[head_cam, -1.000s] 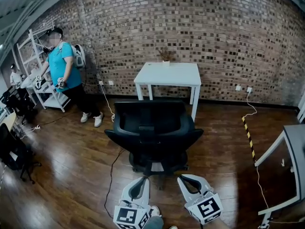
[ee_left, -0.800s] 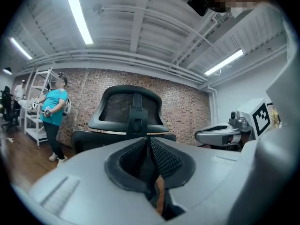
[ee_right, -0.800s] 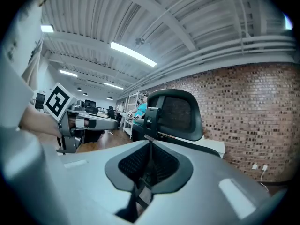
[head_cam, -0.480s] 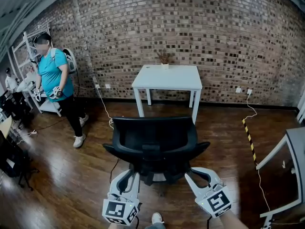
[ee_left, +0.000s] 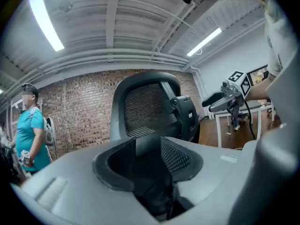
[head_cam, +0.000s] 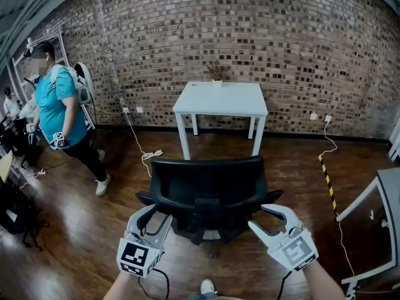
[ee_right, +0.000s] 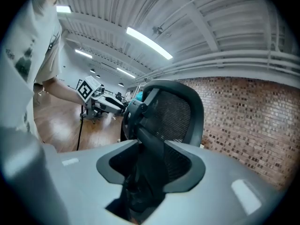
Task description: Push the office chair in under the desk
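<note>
The black office chair (head_cam: 206, 189) stands with its back toward me, a short way in front of the white desk (head_cam: 220, 100) at the brick wall. My left gripper (head_cam: 155, 215) is low at the chair's left rear, by the armrest. At the right rear, my right gripper (head_cam: 259, 217) sits close to the other armrest. Both pairs of jaws are opening, and their fingers stand apart with no pads pressing on anything. The mesh chair back (ee_left: 143, 107) fills the left gripper view, and the chair back (ee_right: 173, 114) looms just as close in the right gripper view. Whether either gripper touches the chair is unclear.
A person in a teal shirt (head_cam: 56, 114) walks at the left near white shelving. A cable (head_cam: 147, 155) trails over the wooden floor left of the chair. Yellow-black tape (head_cam: 326, 180) and a table's edge (head_cam: 375, 189) lie at the right. Dark chairs (head_cam: 14, 208) stand at far left.
The chair now stands nearer the desk. Both grippers have spread apart to its rear corners and their jaws have gone from shut to open. The person in teal has walked left.
</note>
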Demonstrator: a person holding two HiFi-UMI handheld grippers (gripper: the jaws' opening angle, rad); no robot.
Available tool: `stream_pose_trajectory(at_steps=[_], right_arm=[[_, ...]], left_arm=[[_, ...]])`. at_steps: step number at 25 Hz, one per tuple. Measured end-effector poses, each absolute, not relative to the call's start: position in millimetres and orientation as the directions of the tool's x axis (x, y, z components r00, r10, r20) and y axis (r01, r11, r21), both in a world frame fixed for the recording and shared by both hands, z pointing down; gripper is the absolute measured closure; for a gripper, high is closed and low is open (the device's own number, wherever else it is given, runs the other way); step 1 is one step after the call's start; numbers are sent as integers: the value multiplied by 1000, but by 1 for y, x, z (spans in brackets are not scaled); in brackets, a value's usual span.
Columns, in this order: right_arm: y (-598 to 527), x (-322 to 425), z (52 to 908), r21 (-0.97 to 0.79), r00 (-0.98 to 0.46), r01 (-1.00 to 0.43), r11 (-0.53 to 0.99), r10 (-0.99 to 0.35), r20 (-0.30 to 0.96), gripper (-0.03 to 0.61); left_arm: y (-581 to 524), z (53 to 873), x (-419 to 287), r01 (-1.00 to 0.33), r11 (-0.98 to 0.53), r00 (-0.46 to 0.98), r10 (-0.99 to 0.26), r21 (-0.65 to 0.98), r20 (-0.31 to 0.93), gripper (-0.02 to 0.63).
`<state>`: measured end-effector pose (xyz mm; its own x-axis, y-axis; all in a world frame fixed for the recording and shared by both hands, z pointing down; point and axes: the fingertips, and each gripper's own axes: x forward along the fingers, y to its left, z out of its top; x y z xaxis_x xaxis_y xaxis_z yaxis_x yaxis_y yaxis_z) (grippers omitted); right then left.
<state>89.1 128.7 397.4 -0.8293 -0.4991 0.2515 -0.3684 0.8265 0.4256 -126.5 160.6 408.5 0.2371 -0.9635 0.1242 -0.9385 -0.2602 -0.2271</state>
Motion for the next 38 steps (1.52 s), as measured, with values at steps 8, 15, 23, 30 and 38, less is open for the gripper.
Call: stream_pose_trajectory(at_steps=[8, 15, 23, 30, 38], right_arm=[[95, 111, 407, 496, -798, -294, 817, -496, 344, 347], [63, 129, 448, 509, -713, -207, 835, -485, 506, 239], [35, 131, 498, 508, -587, -40, 860, -432, 685, 189], [12, 121, 513, 497, -544, -34, 867, -433, 719, 190], [0, 113, 520, 559, -547, 8, 829, -465, 696, 348]], left_arm=[[139, 427, -161, -822, -424, 336, -900, -380, 277, 352], [130, 463, -200, -718, -547, 369, -823, -429, 433, 316], [105, 501, -209, -545, -677, 350, -720, -495, 599, 264], [89, 513, -198, -446, -716, 370, -693, -537, 618, 335], [79, 529, -198, -366, -754, 377, -656, -545, 654, 424]])
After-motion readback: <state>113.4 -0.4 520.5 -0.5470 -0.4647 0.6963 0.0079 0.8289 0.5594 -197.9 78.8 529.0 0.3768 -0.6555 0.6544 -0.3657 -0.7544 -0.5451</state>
